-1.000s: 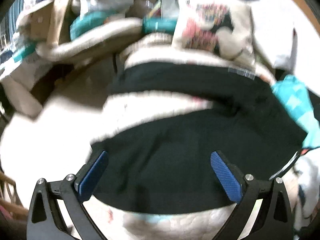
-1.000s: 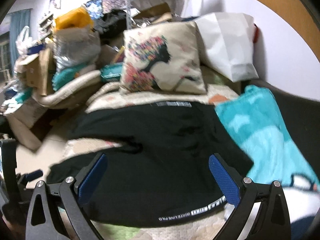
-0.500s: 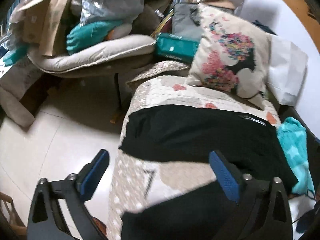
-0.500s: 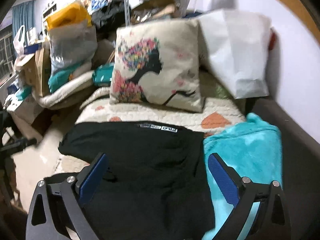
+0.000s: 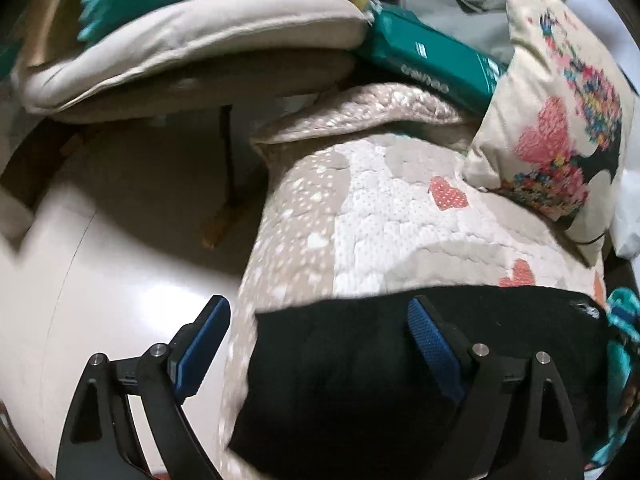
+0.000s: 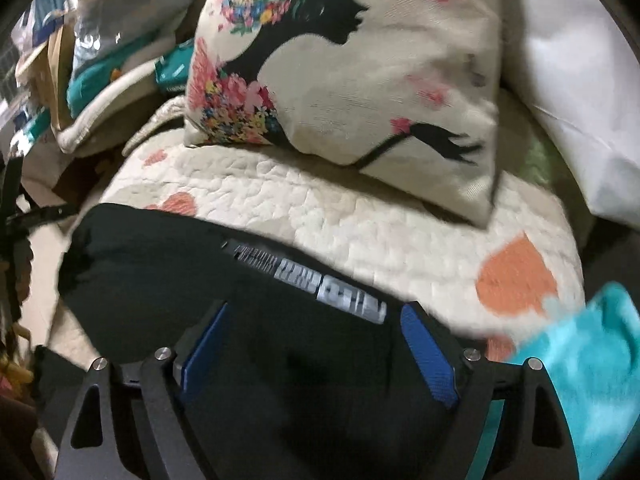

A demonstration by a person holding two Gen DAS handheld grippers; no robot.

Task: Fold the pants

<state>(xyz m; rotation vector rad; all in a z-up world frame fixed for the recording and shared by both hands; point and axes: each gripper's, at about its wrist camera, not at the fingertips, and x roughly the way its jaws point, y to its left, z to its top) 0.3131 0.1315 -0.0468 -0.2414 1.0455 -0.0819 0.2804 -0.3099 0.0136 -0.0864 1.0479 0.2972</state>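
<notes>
White lettering on the black pants (image 6: 312,284) and teal package (image 5: 428,60): present, blurred, not legible.

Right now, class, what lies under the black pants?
The black pants lie on a quilted cover with hearts. Whatever lies beneath their middle is hidden.

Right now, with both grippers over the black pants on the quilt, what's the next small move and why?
Probably lower both and let the closing jaws pinch the far edge. The left gripper straddles the black pants' corner, the right gripper frames the printed band; neither pinches cloth yet.
</notes>
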